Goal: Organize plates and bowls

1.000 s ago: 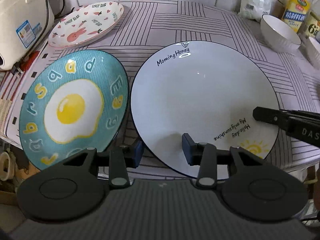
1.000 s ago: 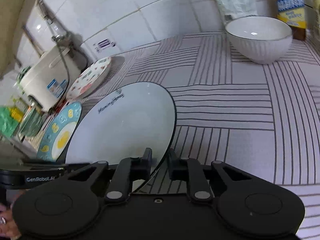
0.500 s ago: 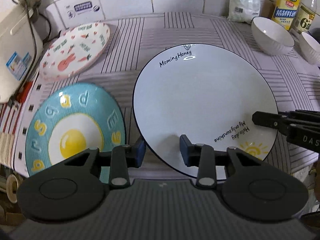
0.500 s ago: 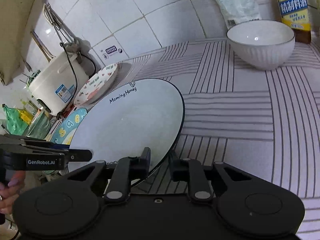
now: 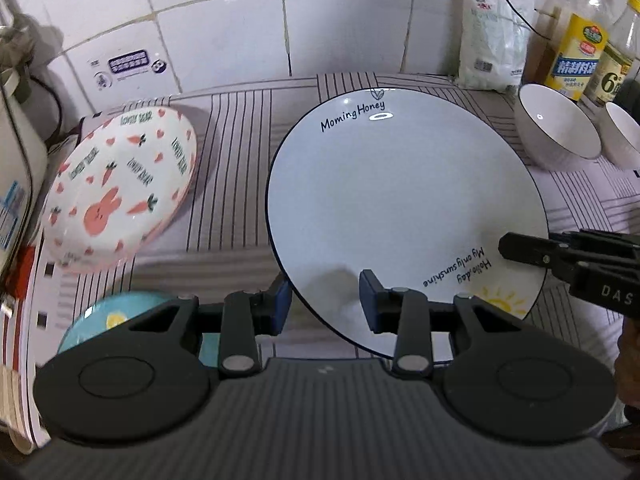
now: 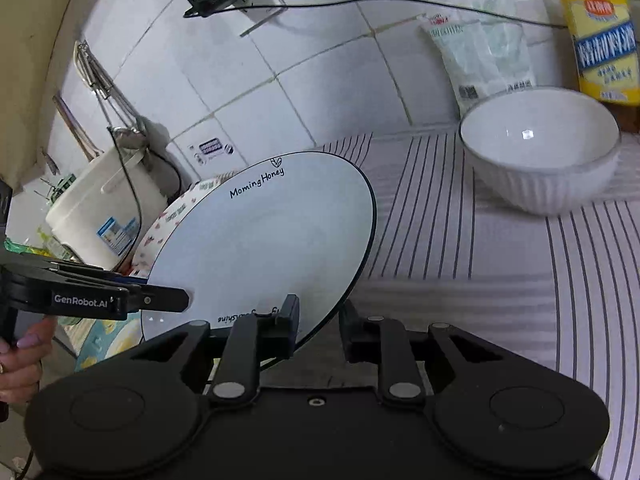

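A large white "Morning Honey" plate [image 5: 400,208] is lifted off the striped counter, tilted. My left gripper [image 5: 322,302] is shut on its near rim, one finger over and one under. My right gripper [image 6: 318,322] is shut on its right rim; the plate also shows in the right wrist view [image 6: 264,240]. The right gripper's fingers [image 5: 528,250] show at the plate's right edge in the left wrist view. A pink rabbit plate [image 5: 120,188] lies at the back left. A teal egg plate [image 5: 108,320] lies below my left gripper.
Two white bowls [image 5: 556,126] [image 5: 622,136] stand at the back right, near oil bottles [image 5: 576,52] and a white bag [image 5: 492,44]. A white rice cooker [image 6: 104,208] stands at the far left. The tiled wall is close behind.
Both grippers have raised the white plate off the counter and tilted it. The teal egg plate has dropped almost out of the left wrist view; the wall has come into view.
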